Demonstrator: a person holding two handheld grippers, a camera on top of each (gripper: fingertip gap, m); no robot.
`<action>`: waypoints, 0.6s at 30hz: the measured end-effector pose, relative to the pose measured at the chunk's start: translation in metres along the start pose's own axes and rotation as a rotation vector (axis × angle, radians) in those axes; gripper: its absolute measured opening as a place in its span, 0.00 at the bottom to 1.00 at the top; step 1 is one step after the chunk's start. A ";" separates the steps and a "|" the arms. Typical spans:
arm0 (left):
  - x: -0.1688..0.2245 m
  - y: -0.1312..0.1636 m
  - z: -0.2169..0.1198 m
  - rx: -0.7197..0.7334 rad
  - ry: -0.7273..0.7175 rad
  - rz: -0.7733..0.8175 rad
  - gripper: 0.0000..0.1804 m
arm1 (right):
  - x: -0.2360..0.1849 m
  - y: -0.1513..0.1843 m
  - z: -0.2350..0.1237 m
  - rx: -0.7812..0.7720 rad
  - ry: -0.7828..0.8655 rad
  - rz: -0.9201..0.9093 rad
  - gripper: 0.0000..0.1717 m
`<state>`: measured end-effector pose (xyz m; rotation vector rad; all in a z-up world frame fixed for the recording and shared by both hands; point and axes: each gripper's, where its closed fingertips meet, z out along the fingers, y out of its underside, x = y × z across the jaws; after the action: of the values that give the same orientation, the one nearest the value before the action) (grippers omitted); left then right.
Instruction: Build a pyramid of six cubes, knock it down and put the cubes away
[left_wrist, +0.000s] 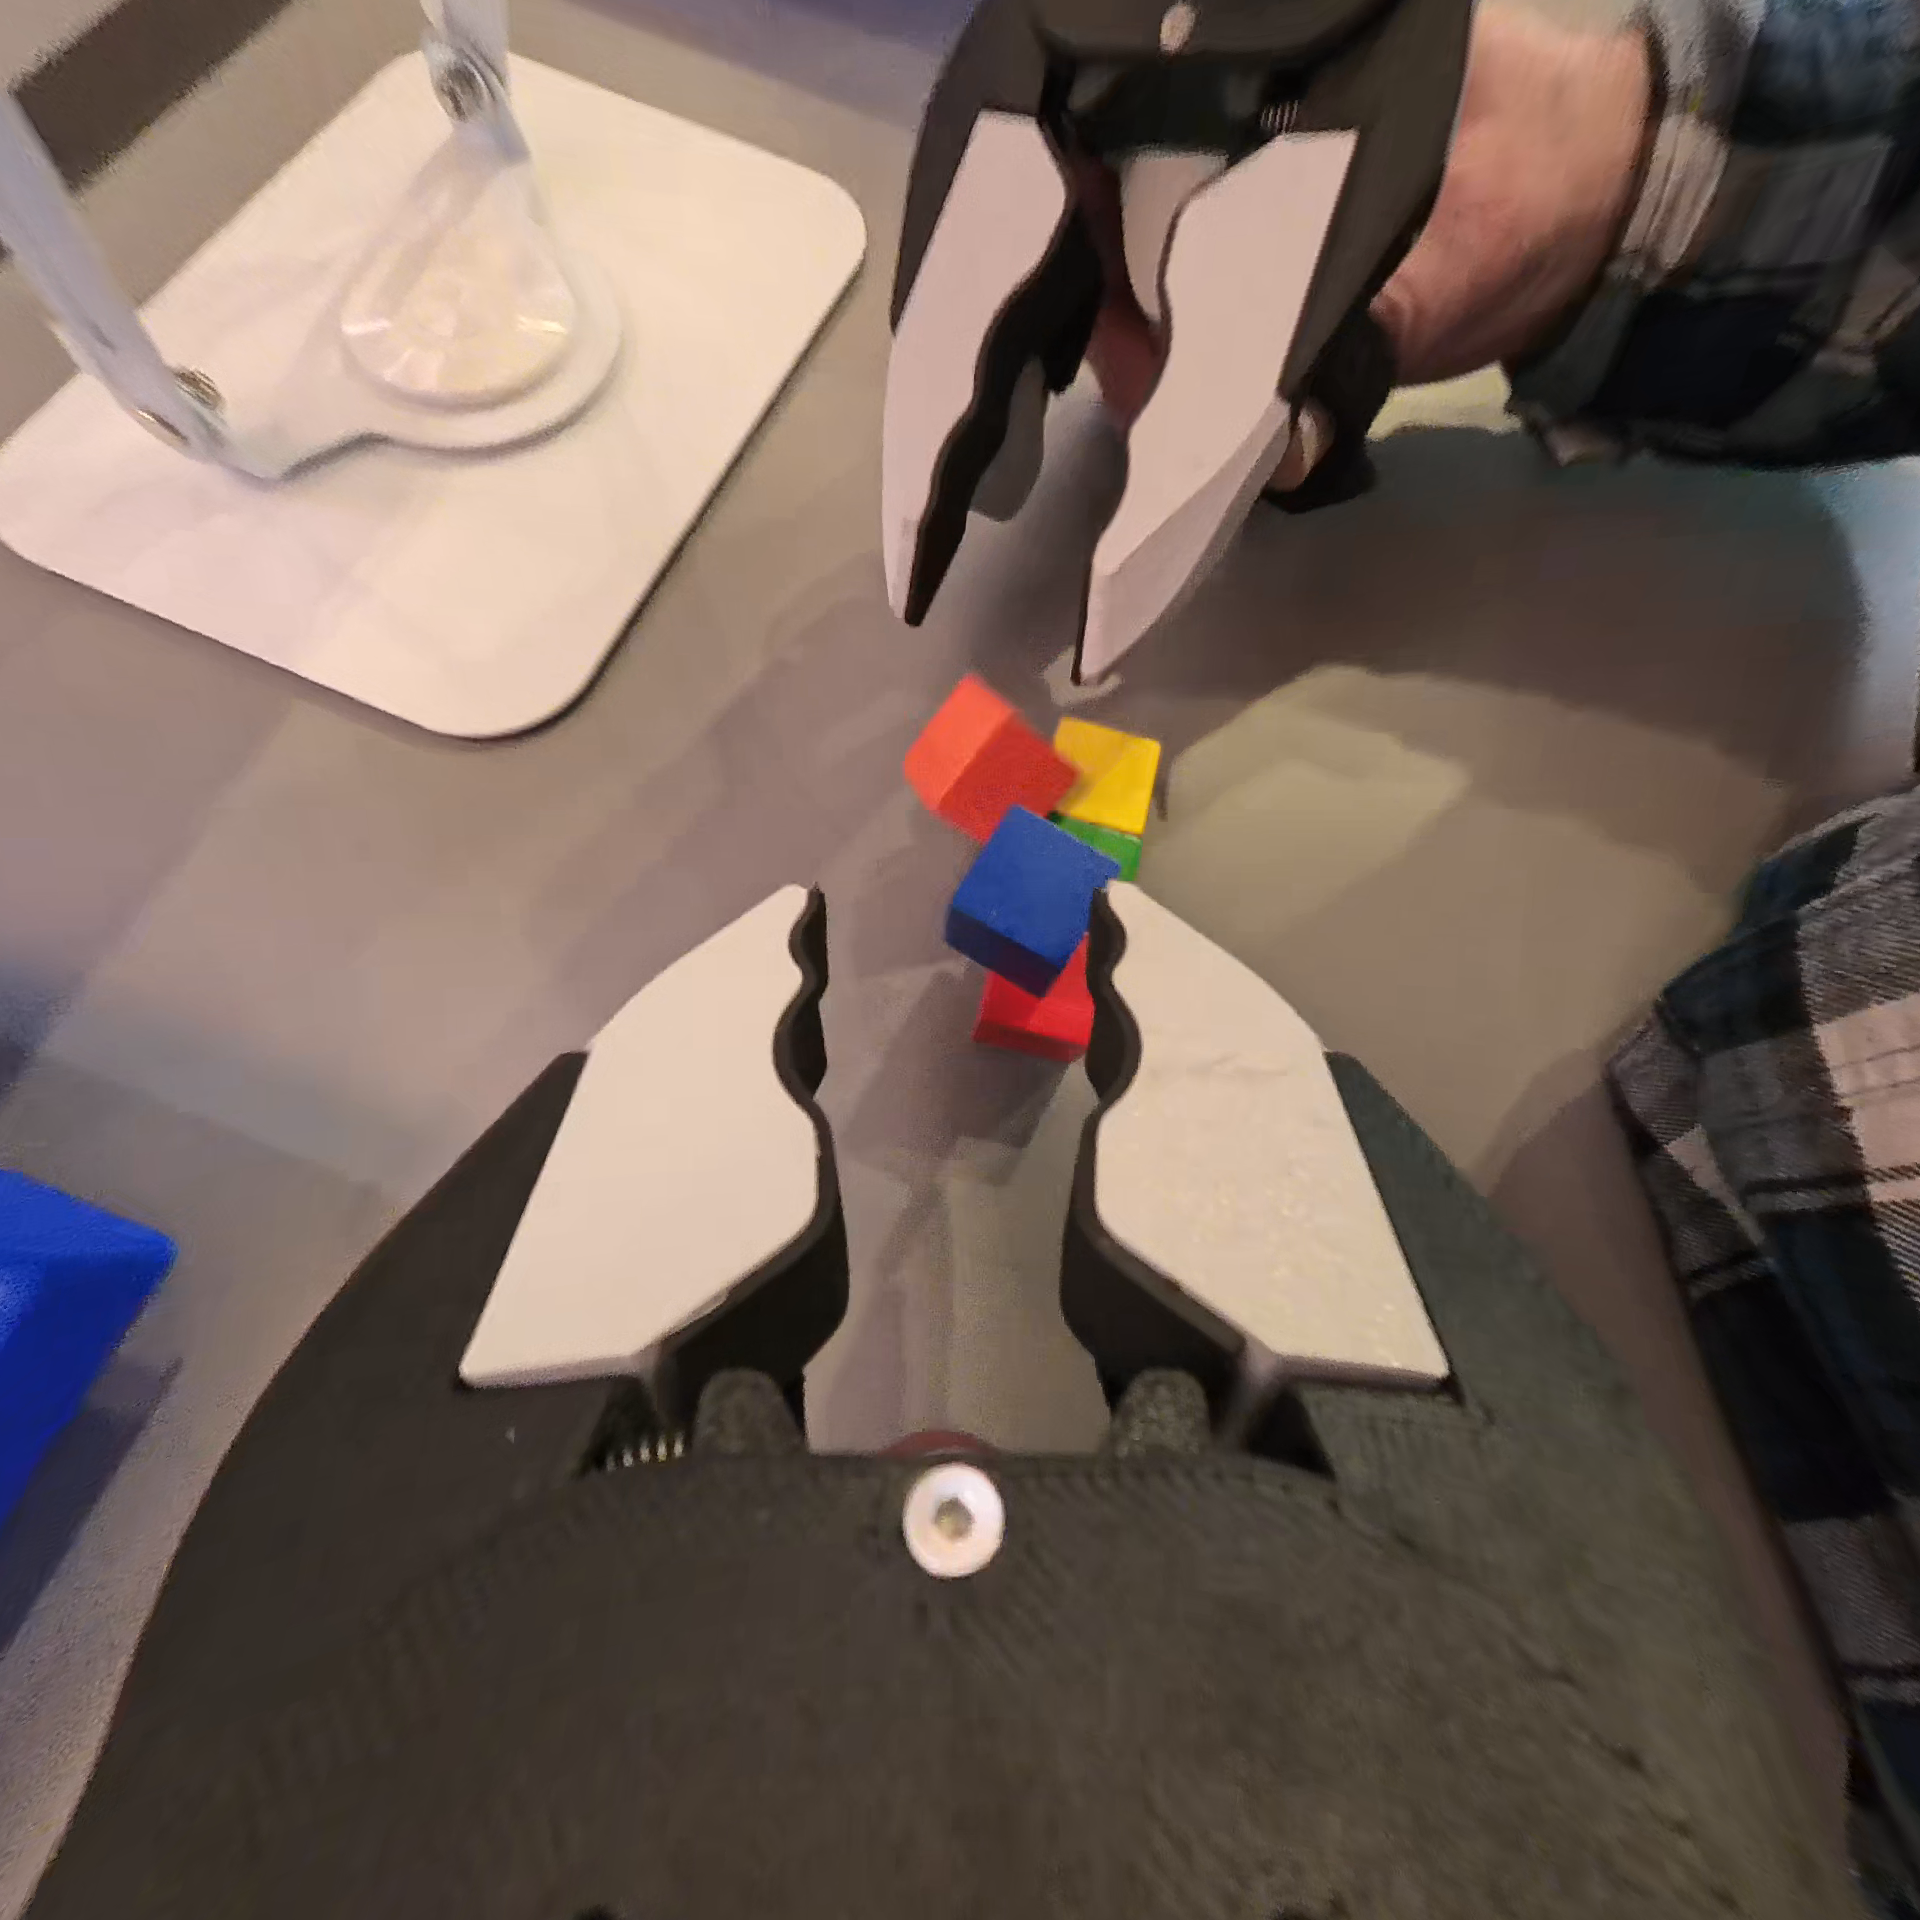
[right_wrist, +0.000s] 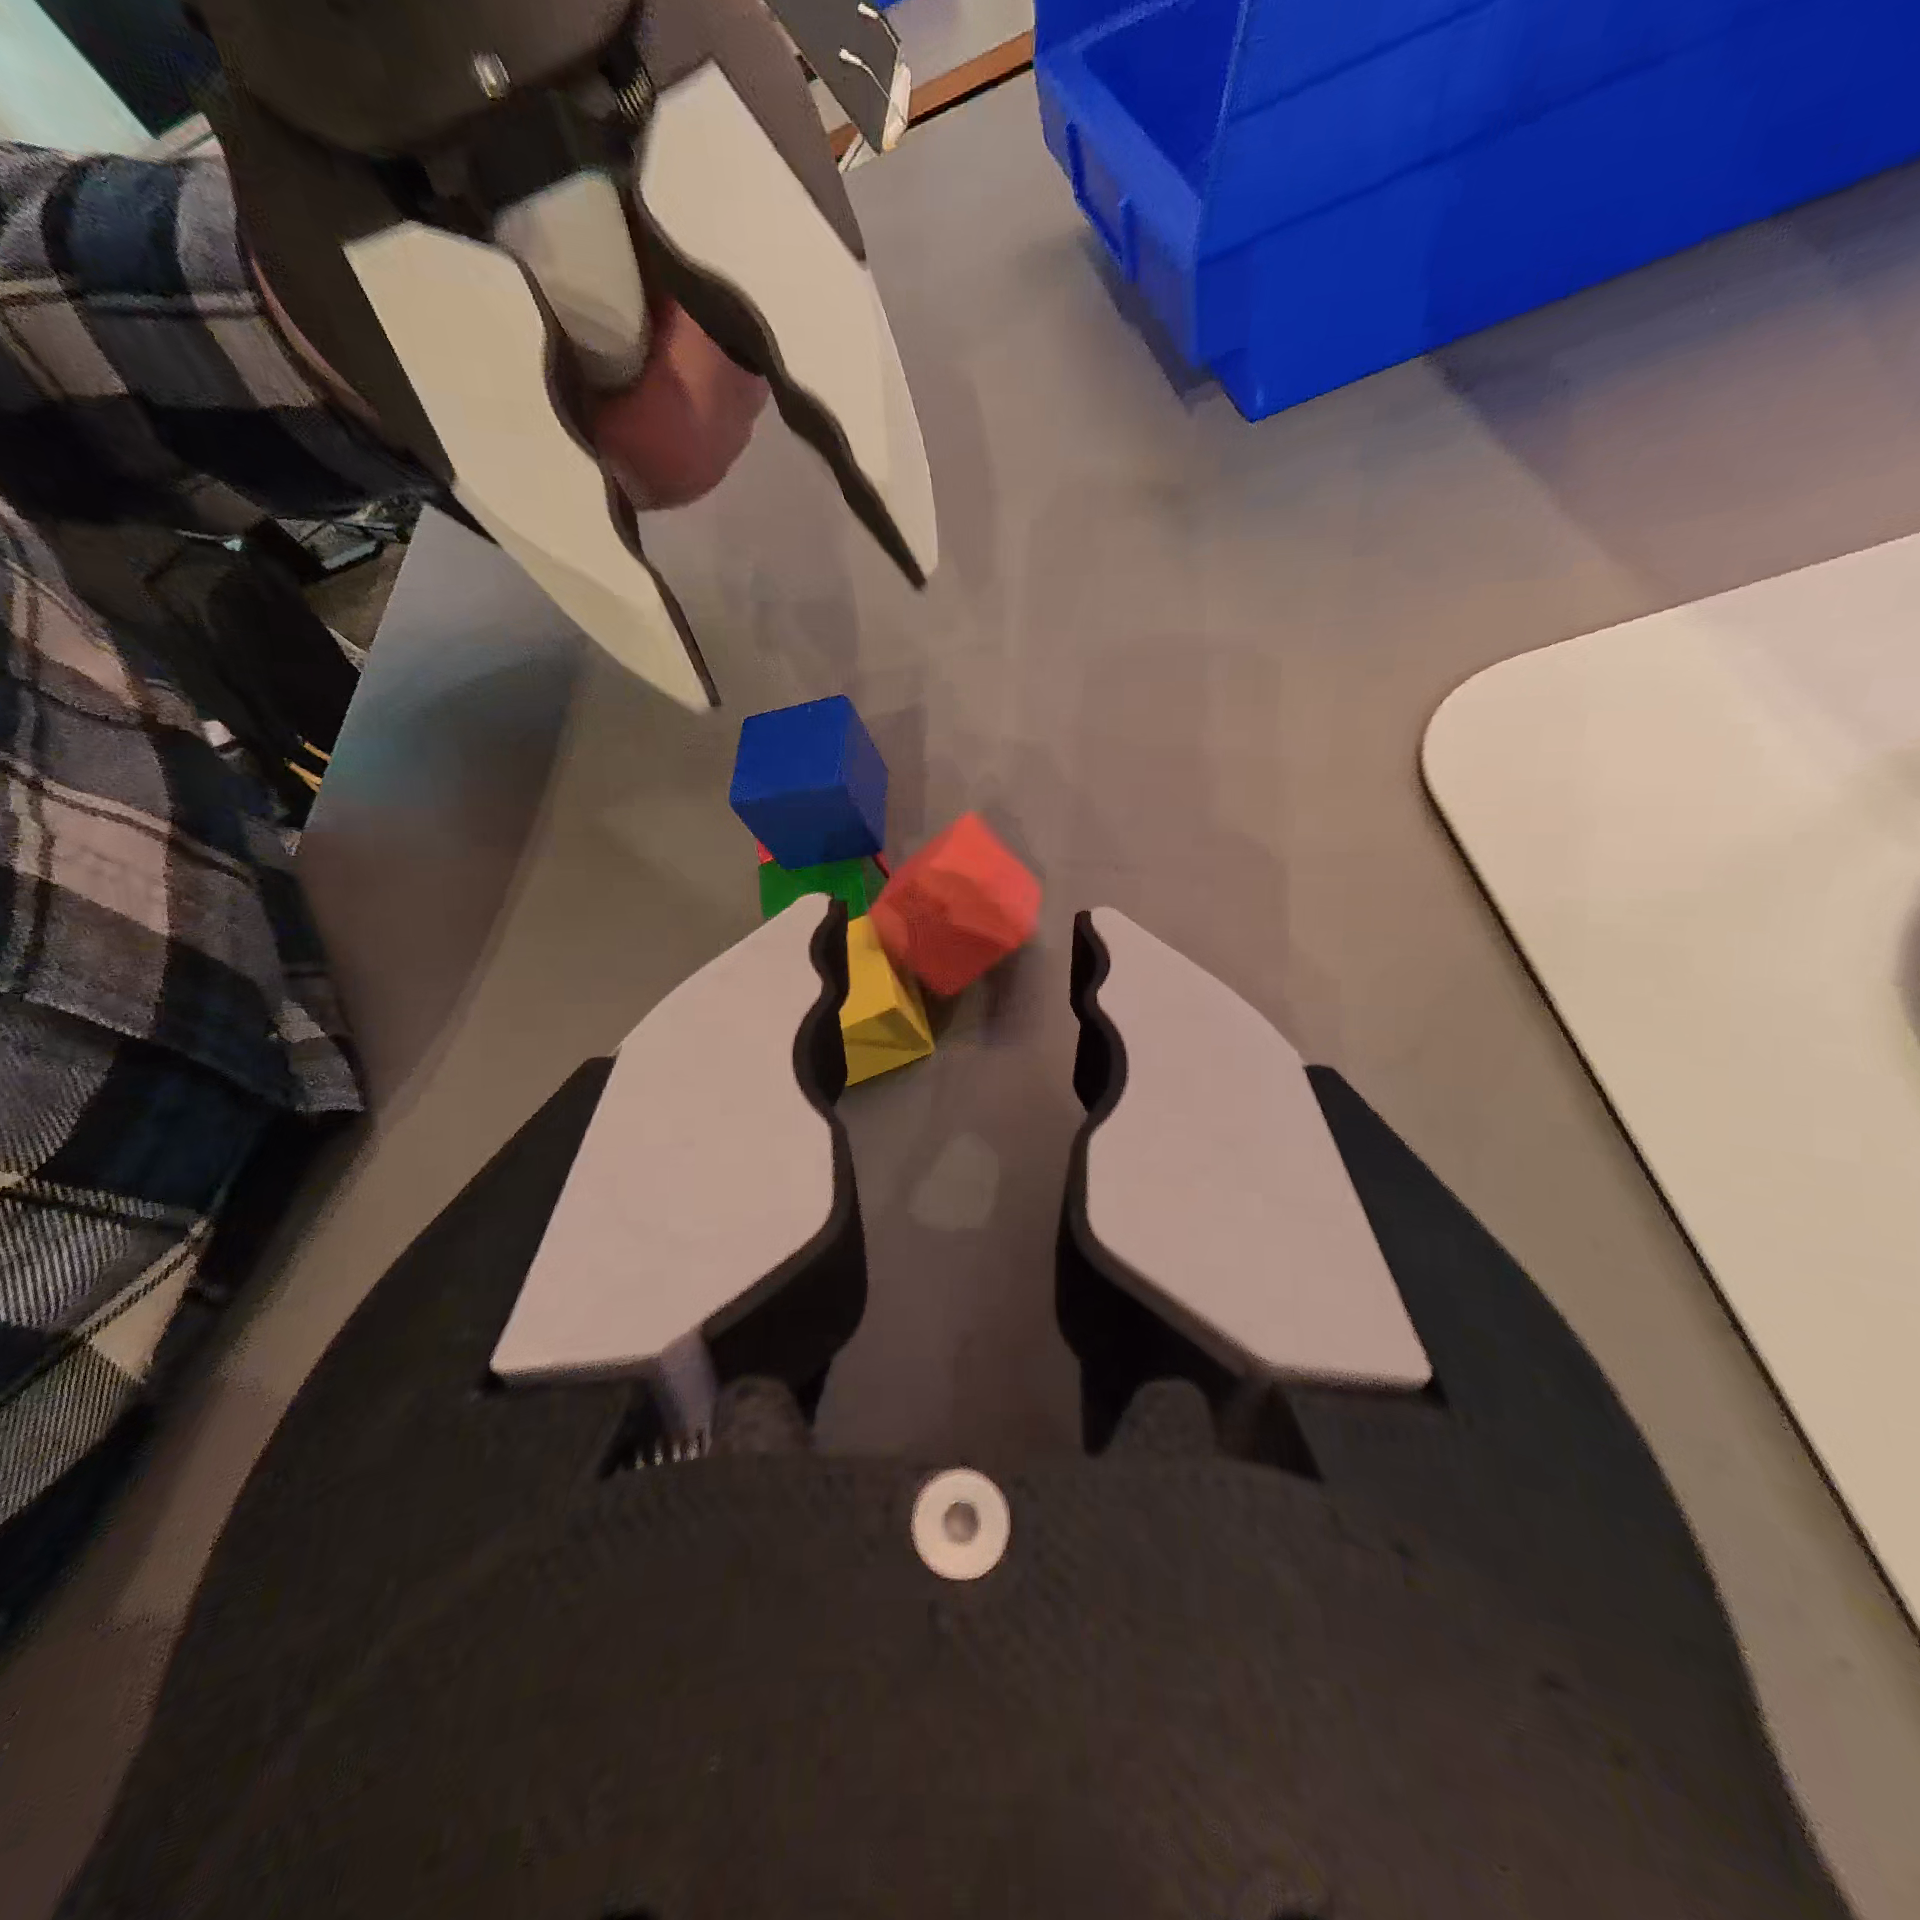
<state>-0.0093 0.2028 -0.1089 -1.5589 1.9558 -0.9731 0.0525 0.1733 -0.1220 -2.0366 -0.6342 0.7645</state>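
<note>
1. Grey tabletop (left_wrist: 312, 935) fills both wrist views, with a white flat base plate (left_wrist: 582, 436) carrying a clear stand at one side and a blue plastic bin (right_wrist: 1455, 208) at the other.
2. Five small cubes show in a loose cluster between the two hand-held grippers, several tilted and blurred.
3. Blue cube (left_wrist: 1023, 899) sits highest, tipped on a corner above a red cube (left_wrist: 1039, 1018) and a green cube (right_wrist: 816, 883).
4. Orange-red cube (left_wrist: 982, 764) is tilted beside a yellow cube (left_wrist: 1112, 784); whether it touches the table cannot be told.
5. Left gripper (left_wrist: 956, 914) has its jaws apart and grips nothing; the blue cube lies just at the tip of one of its fingers (left_wrist: 1107, 935), clear of the other.
6. Right gripper (right_wrist: 956, 935) also has its jaws apart; the orange-red cube lies beyond and between the fingertips with a gap on one side, and the yellow cube is partly hidden behind the other finger.
7. A person's hand (left_wrist: 1507, 229) and plaid sleeve (left_wrist: 1787, 1195) appear at the frame edges.
</note>
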 end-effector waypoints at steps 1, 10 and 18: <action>-0.003 -0.005 -0.005 0.016 -0.012 -0.002 0.26 | 0.000 0.000 0.000 0.000 0.000 0.004 0.23; -0.114 -0.036 -0.093 -0.006 -0.346 0.086 0.23 | 0.002 0.006 0.006 -0.052 0.022 0.009 0.23; -0.201 -0.031 -0.120 -0.126 -0.429 0.114 0.24 | 0.011 0.005 0.001 -0.026 0.086 0.054 0.20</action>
<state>-0.0242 0.4225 -0.0235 -1.5492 1.7996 -0.4296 0.0605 0.1783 -0.1297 -2.1061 -0.5450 0.6996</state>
